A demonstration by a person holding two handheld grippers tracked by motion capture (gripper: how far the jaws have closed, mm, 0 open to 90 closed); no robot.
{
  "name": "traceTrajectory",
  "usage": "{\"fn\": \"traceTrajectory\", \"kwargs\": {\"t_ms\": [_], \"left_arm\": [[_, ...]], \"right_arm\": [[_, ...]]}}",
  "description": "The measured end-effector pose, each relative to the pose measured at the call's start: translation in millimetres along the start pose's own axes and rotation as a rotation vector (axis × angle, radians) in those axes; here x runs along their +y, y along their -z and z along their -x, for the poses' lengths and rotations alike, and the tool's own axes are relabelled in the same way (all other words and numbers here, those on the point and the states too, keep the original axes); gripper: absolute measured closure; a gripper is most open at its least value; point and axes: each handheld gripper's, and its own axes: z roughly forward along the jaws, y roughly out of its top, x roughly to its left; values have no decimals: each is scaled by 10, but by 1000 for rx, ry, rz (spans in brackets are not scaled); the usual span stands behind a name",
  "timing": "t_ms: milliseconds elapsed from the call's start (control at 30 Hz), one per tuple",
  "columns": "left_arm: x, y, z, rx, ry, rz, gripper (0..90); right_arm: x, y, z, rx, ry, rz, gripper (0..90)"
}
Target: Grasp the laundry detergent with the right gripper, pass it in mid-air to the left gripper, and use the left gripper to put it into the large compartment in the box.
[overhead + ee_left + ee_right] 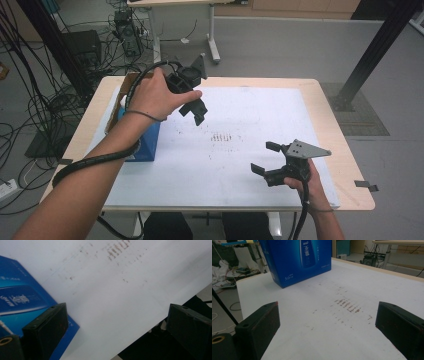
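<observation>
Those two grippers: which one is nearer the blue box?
The left gripper, held up in the air close beside the blue box. The right gripper sits low near the table's front edge, across the white mat.

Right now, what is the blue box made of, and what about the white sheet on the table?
The blue box looks like printed cardboard with a slight sheen: flat panels, sharp folded edges, and in the high view a brown raw flap at its open top. The white sheet seems a thin matte mat, paper or plastic, hard to tell; it lies flat and carries brownish scuff marks.
</observation>
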Motion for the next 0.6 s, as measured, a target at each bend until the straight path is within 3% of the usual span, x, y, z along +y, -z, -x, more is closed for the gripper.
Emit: {"fn": "traceTrajectory", "kwargs": {"t_ms": [467,600], "left_arm": [[-24,-380,227,-4,-55,5,48],[-40,-510,275,-31,-60,12,45]], "right_arm": [[59,0,33,0,9,-10,52],[71,-14,34,3,12,-18,53]]}}
